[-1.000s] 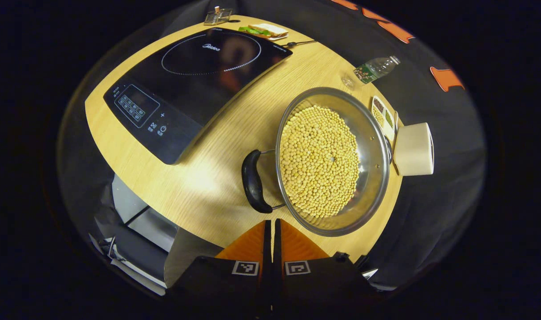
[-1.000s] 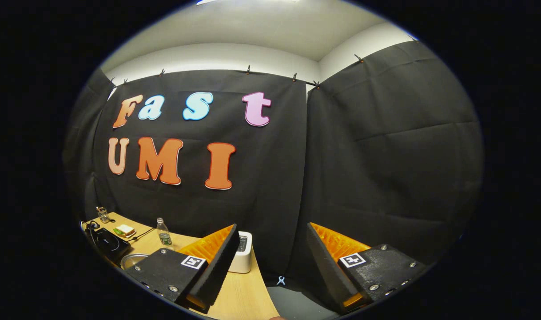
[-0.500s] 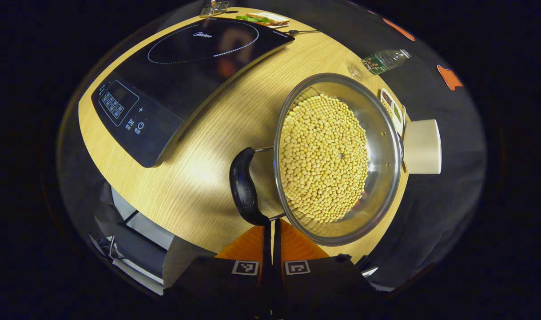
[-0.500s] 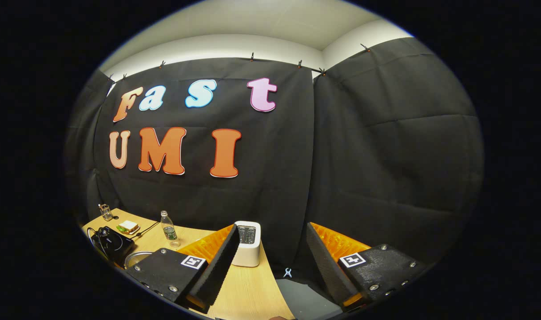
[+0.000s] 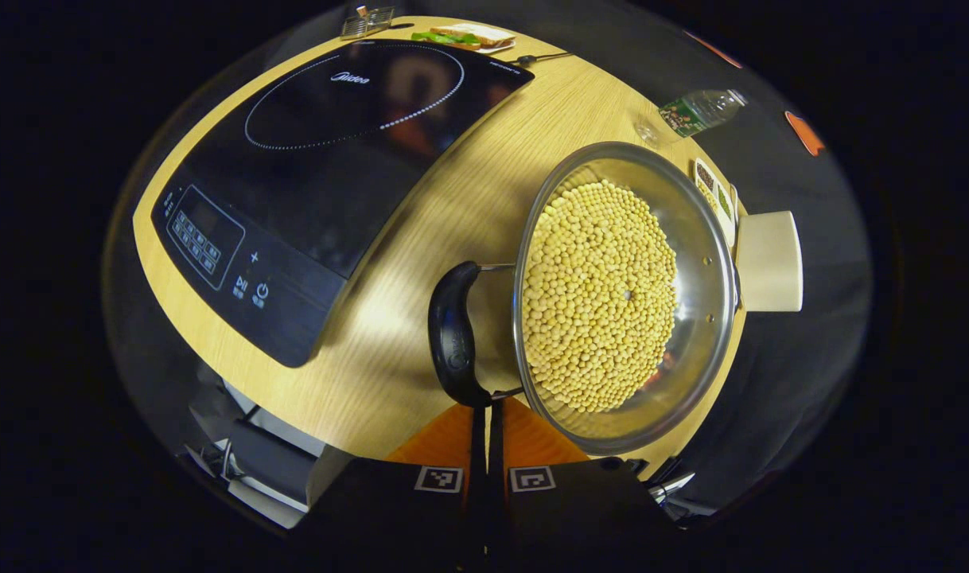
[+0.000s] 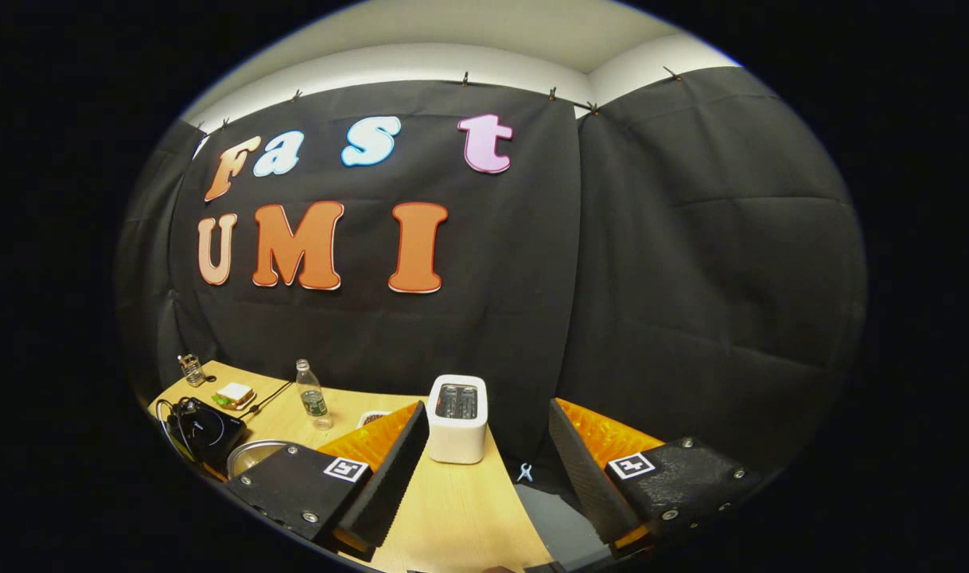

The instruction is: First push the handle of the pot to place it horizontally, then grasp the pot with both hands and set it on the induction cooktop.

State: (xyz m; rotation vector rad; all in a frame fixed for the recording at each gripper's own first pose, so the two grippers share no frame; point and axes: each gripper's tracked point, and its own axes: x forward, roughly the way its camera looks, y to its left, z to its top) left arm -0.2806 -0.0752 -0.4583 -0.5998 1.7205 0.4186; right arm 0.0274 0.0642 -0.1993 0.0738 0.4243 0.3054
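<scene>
A steel pot (image 5: 691, 239) full of pale beans sits on the wooden table (image 5: 453, 199), right of centre in the left gripper view. Its black handle (image 5: 451, 338) points toward the cooktop side. My left gripper (image 5: 487, 407) is shut, its tips touching the near end of that handle, nothing held between them. The black induction cooktop (image 5: 325, 151) lies at the upper left. In the right gripper view my right gripper (image 6: 484, 454) hangs open above the table's right end, with the pot's rim (image 6: 250, 454) and cooktop (image 6: 202, 430) small at lower left.
A white toaster (image 5: 767, 261) stands just beyond the pot, with a small seasoning tray (image 5: 714, 191) beside it. A water bottle (image 5: 699, 111) and a sandwich plate (image 5: 461, 36) sit at the far side. The toaster (image 6: 457, 407) is close ahead of my right gripper. The table edge runs near my left gripper.
My left gripper has moved in until its tips meet the handle's near end, and the pot has turned slightly. The right gripper view has tilted down, showing more table and toaster.
</scene>
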